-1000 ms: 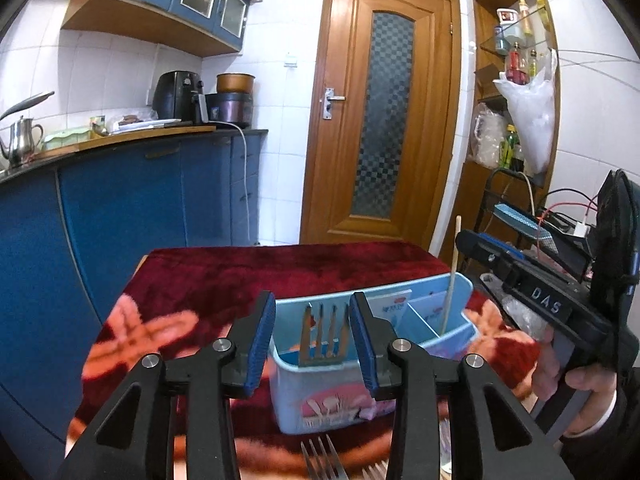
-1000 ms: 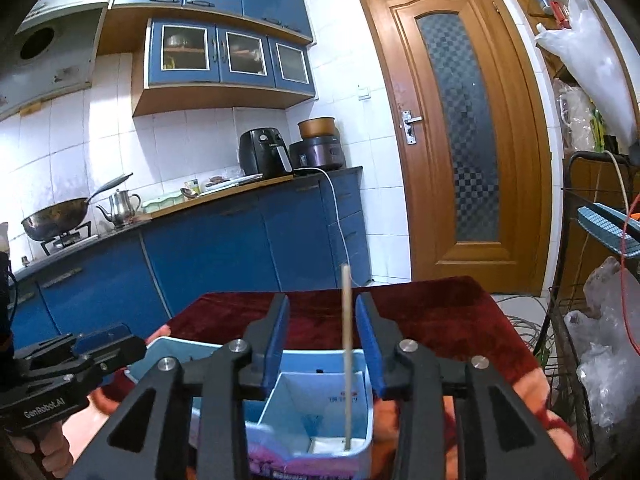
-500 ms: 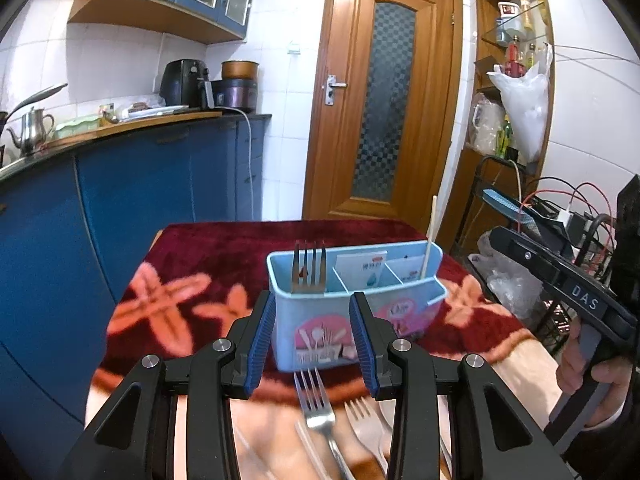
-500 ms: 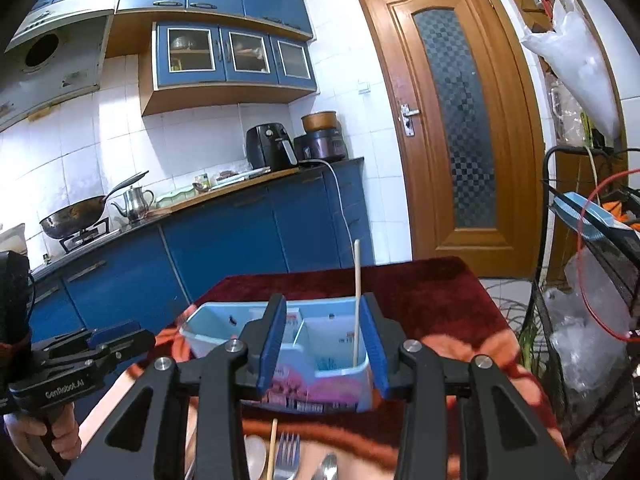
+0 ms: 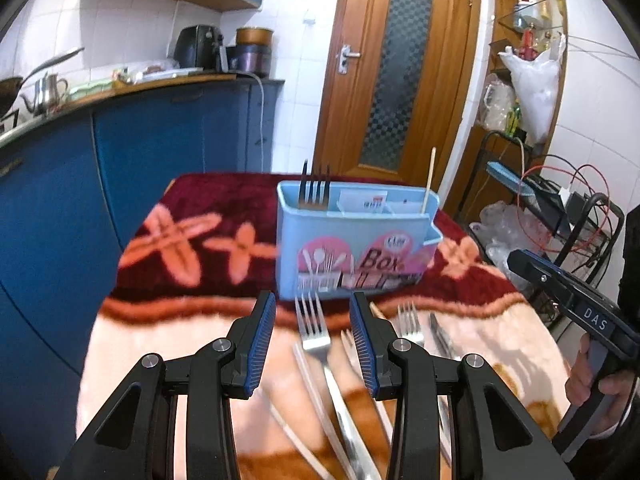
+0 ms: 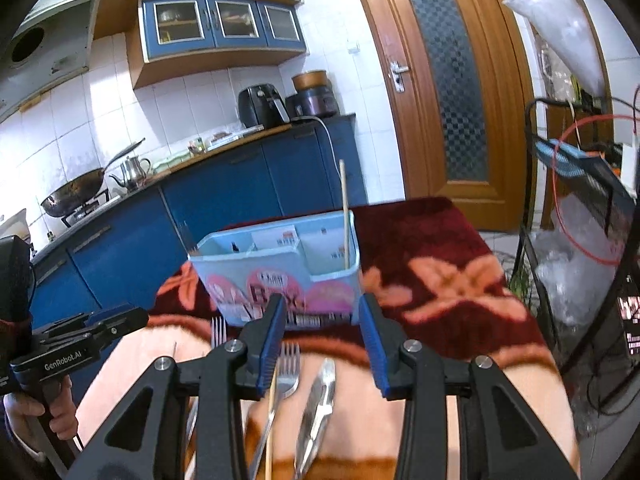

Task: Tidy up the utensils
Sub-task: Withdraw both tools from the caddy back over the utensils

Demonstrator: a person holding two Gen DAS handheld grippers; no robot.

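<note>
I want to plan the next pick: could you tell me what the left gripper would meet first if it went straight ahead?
Probably the fork lying on the blanket between the open fingers of the left gripper; beyond it stands the blue utensil box. Depth is hard to judge.

Setting: domestic kitchen.
Landmark: blue base cabinets (image 6: 224, 196) under a wooden countertop (image 6: 240, 136).
On the countertop: air fryer (image 6: 260, 104), cooker pot (image 6: 314, 98), metal teapot (image 6: 134, 170).
Left of the teapot: wok (image 6: 74, 196) on a hob.
Above the countertop: white wall tiles (image 6: 100, 108), glass-fronted blue wall cabinets (image 6: 222, 24).
Right of the cabinets: wooden door (image 6: 448, 80) with patterned glass.
In front of the cabinets: table under a floral cloth (image 5: 192, 216).
</note>
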